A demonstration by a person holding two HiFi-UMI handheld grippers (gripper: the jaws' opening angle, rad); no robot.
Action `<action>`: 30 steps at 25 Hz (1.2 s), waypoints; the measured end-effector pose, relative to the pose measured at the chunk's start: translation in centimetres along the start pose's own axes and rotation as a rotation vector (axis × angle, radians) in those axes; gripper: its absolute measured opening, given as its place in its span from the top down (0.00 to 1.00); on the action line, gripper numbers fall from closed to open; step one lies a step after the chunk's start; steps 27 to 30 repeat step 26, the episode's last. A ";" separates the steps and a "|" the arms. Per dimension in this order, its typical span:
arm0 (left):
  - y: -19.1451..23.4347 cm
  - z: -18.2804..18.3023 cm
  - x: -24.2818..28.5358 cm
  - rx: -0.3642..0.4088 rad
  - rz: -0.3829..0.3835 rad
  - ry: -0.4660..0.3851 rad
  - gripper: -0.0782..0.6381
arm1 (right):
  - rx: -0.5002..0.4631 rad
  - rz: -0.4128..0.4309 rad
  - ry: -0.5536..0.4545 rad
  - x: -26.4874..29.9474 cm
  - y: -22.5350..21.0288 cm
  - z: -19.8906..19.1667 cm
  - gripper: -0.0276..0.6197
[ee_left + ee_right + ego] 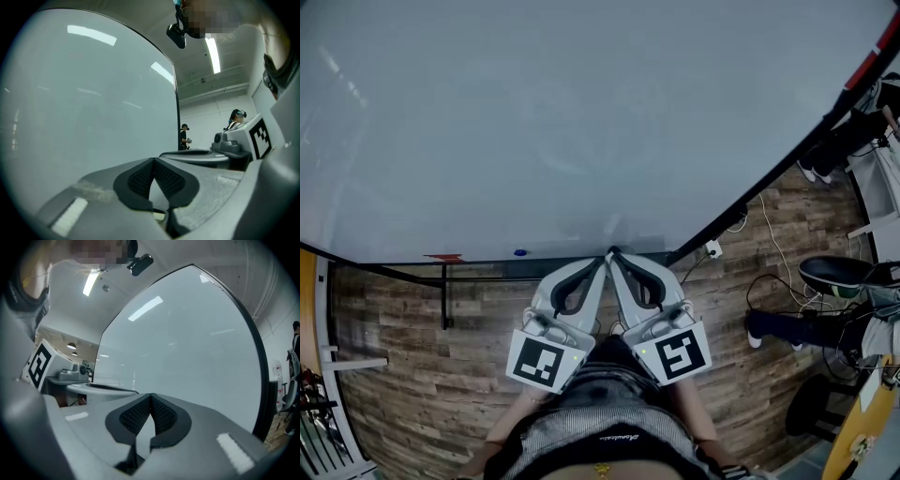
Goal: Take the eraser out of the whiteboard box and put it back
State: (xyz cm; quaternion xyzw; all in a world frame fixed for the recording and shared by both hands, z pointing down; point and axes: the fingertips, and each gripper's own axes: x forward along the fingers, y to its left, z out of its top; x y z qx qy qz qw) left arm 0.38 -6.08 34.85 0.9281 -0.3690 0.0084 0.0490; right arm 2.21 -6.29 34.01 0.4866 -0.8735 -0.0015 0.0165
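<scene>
A large whiteboard (562,112) fills the head view and stands just ahead of both grippers. Along its lower edge runs a dark ledge (487,262) with a small red thing (442,257) and a small blue thing (520,252) on it. I cannot make out an eraser or a box. My left gripper (603,261) and right gripper (617,255) are held side by side in front of the person's body, their tips close together near the ledge. Both are shut with nothing between the pads, as the left gripper view (153,159) and the right gripper view (150,394) show.
The floor (403,347) below the board is wooden. A black stand leg (445,295) hangs at the left. Cables and a plug (712,248) lie at the right, near a chair (839,274). Two people (184,136) stand far off past the board's edge.
</scene>
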 end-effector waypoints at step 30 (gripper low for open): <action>0.6 -0.4 -0.1 -0.002 0.001 0.024 0.89 | -0.019 -0.002 0.038 0.5 0.4 -0.7 0.96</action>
